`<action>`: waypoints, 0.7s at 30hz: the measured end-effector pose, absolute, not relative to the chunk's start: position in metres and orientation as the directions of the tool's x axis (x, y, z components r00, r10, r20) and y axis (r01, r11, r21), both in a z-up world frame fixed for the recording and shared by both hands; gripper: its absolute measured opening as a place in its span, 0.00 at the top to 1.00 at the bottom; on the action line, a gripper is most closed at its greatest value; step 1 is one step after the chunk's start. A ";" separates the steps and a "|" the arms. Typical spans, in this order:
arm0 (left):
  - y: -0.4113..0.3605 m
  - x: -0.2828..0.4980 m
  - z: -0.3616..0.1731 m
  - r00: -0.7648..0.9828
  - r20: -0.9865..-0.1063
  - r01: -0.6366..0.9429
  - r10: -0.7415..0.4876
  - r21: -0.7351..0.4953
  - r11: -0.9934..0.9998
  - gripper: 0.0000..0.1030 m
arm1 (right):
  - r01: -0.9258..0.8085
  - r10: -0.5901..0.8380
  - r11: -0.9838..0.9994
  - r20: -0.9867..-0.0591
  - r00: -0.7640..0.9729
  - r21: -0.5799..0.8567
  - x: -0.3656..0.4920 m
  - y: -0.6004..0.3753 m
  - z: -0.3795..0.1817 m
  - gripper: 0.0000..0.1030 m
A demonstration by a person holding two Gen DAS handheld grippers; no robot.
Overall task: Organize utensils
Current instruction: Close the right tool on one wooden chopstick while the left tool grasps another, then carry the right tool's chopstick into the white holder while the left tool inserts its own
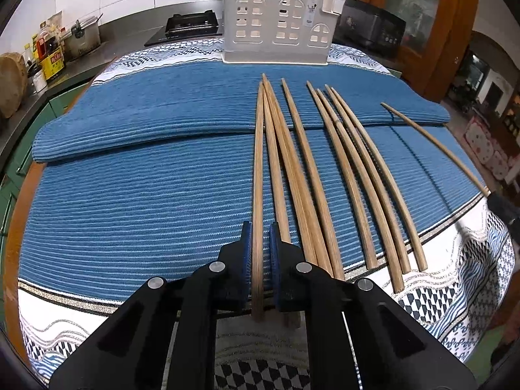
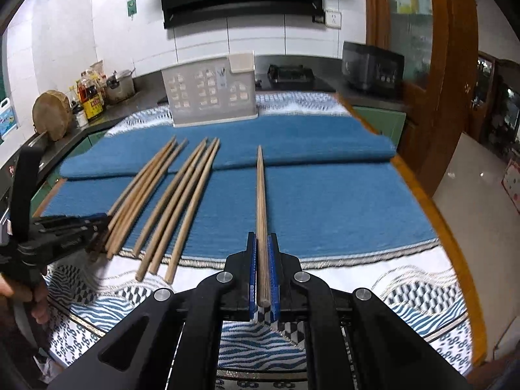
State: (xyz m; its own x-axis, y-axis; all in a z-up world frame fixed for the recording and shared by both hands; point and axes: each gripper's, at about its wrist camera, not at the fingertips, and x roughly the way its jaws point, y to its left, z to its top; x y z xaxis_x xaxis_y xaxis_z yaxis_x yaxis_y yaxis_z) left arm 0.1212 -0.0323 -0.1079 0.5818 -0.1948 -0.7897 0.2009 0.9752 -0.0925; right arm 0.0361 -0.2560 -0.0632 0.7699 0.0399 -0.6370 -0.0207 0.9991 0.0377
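Note:
Several wooden chopsticks (image 1: 312,175) lie side by side on a blue ribbed mat (image 1: 146,169). My left gripper (image 1: 260,237) straddles the leftmost chopstick (image 1: 258,178); the blue pads stand a little off it on both sides, so it is open. My right gripper (image 2: 263,243) is shut on a single chopstick (image 2: 261,201), which points forward above the mat (image 2: 325,201). That chopstick also shows at the right of the left wrist view (image 1: 432,144). The left gripper appears at the left of the right wrist view (image 2: 97,221), beside the row of chopsticks (image 2: 175,201).
A white plastic utensil holder (image 1: 276,22) with arched cut-outs stands at the mat's far edge, also in the right wrist view (image 2: 211,92). A patterned white and blue cloth (image 1: 438,276) covers the table. Bottles, a pot, a stove and a black appliance (image 2: 372,66) line the counter behind.

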 end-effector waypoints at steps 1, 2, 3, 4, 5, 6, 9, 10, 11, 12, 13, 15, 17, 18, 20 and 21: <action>-0.032 0.121 -0.108 0.583 -0.789 0.200 -0.193 -0.090 0.976 0.91 | -0.022 0.039 0.999 -0.629 0.777 0.035 0.036 -0.256 -0.059 0.93; -0.032 0.122 -0.108 0.585 -0.789 0.200 -0.189 -0.086 0.976 0.90 | -0.026 0.039 0.999 -0.617 0.786 0.031 0.035 -0.257 -0.054 0.93; -0.032 0.122 -0.108 0.586 -0.789 0.197 -0.186 -0.084 0.977 0.91 | -0.029 0.040 0.999 -0.609 0.792 0.028 0.034 -0.257 -0.050 0.93; -0.032 0.123 -0.108 0.587 -0.789 0.193 -0.183 -0.084 0.978 0.93 | -0.034 0.041 0.999 -0.599 0.800 0.023 0.033 -0.257 -0.045 0.93; -0.031 0.123 -0.107 0.587 -0.788 0.189 -0.185 -0.088 0.978 0.95 | -0.040 0.043 0.999 -0.588 0.808 0.018 0.032 -0.256 -0.040 0.93; -0.029 0.123 -0.106 0.588 -0.786 0.189 -0.192 -0.098 0.977 0.95 | -0.043 0.044 0.999 -0.580 0.814 0.016 0.031 -0.257 -0.036 0.93; -0.025 0.121 -0.097 0.603 -0.772 0.192 -0.204 -0.108 0.975 0.95 | -0.053 0.045 0.999 -0.548 0.835 0.001 0.030 -0.260 -0.019 0.93; -0.025 0.121 -0.093 0.609 -0.766 0.197 -0.205 -0.105 0.975 0.95 | -0.060 0.053 0.998 -0.540 0.840 0.005 0.031 -0.261 -0.013 0.93; -0.025 0.120 -0.089 0.618 -0.759 0.202 -0.206 -0.100 0.974 0.95 | -0.066 0.061 0.998 -0.532 0.845 0.009 0.032 -0.262 -0.008 0.93; -0.024 0.119 -0.086 0.627 -0.751 0.203 -0.207 -0.098 0.974 0.95 | -0.070 0.065 0.997 -0.525 0.849 0.010 0.033 -0.262 -0.003 0.93; -0.023 0.118 -0.083 0.634 -0.745 0.204 -0.209 -0.100 0.974 0.95 | -0.075 0.069 0.997 -0.519 0.852 0.010 0.033 -0.263 0.002 0.93; -0.020 0.116 -0.076 0.652 -0.727 0.203 -0.216 -0.106 0.973 0.95 | -0.090 0.082 0.996 -0.503 0.861 0.008 0.035 -0.262 0.014 0.93; -0.018 0.115 -0.067 0.672 -0.707 0.204 -0.222 -0.111 0.973 0.95 | -0.112 0.103 0.994 -0.493 0.864 0.011 0.039 -0.261 0.025 0.93; -0.016 0.114 -0.062 0.683 -0.696 0.205 -0.222 -0.110 0.973 0.95 | -0.122 0.113 0.992 -0.491 0.864 0.015 0.040 -0.261 0.028 0.93; -0.015 0.115 -0.052 0.703 -0.675 0.211 -0.226 -0.106 0.972 0.95 | -0.145 0.138 0.989 -0.487 0.862 0.022 0.045 -0.261 0.037 0.93; -0.014 0.116 -0.048 0.713 -0.664 0.211 -0.226 -0.104 0.972 0.95 | -0.154 0.148 0.988 -0.487 0.861 0.026 0.046 -0.261 0.039 0.93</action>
State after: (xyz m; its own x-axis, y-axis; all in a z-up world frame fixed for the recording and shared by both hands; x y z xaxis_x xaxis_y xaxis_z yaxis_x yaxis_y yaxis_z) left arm 0.1157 -0.0136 -0.0478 0.7126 -0.2261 -0.6642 0.2113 0.9719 -0.1043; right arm 0.0460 -0.2608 0.0390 0.8610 0.1476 -0.4867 -0.1545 0.9877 0.0262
